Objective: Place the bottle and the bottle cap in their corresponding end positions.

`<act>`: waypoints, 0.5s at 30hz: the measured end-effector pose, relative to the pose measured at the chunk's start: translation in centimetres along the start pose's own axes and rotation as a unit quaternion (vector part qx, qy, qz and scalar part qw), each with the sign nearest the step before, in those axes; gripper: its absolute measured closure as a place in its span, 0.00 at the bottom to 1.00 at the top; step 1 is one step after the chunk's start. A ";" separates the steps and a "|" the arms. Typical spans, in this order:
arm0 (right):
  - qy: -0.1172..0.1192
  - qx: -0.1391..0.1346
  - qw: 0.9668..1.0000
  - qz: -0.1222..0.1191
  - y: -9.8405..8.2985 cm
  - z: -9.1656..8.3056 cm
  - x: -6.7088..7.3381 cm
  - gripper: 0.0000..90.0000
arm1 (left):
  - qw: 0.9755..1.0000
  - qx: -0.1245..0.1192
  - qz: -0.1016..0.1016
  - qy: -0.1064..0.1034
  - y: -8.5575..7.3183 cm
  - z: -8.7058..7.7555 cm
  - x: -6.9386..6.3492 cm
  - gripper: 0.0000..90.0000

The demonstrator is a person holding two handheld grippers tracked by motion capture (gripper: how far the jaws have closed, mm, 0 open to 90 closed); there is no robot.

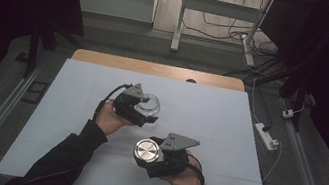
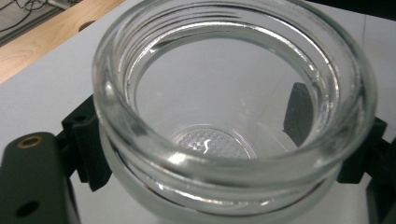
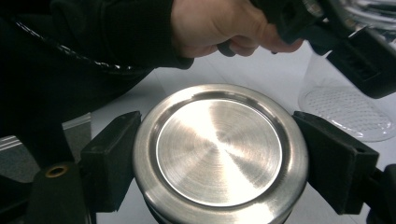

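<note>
A clear glass jar (image 1: 150,104) with a threaded, lidless mouth stands near the middle of the white table; its empty inside shows in the left gripper view (image 2: 224,93). My left gripper (image 1: 145,110) is shut on the jar, one black pad (image 2: 88,140) pressed against each side below the rim. A round brushed-metal lid (image 1: 148,151) is held above the table's front part, my right gripper (image 1: 149,155) shut on its edge. In the right gripper view the lid (image 3: 219,149) sits between both pads (image 3: 112,158), with the jar's base (image 3: 348,109) beyond at upper right.
The white table top (image 1: 207,125) has a wooden strip (image 1: 156,69) along its far edge. A white power strip (image 1: 266,136) and cables lie on the floor at right. A desk frame (image 1: 181,19) stands beyond the table.
</note>
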State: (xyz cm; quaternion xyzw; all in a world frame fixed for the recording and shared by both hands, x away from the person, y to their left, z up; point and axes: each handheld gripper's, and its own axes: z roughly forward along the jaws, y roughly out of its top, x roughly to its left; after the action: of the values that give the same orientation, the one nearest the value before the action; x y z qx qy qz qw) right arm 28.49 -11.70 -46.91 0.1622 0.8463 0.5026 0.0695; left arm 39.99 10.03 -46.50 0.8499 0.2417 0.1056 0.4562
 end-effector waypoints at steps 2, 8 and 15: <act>0.000 0.001 1.000 0.001 -0.2 0.2 0.0 0.21 | 1.000 0.002 0.001 0.002 0.0 0.4 0.1 0.16; 0.001 0.014 1.000 -0.005 -1.2 1.3 0.1 0.21 | 1.000 0.007 0.002 0.011 -0.2 1.3 0.4 0.16; -0.001 0.018 1.000 -0.003 -1.9 2.2 -0.1 0.21 | 1.000 0.010 0.002 0.019 -0.4 2.0 0.7 0.16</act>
State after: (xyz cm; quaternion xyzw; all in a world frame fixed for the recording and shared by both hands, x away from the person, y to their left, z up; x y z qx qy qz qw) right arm 28.77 -10.76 -49.65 0.1609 0.8559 0.4865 0.0690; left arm 41.31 9.10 -47.99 0.8526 0.2495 0.1200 0.4433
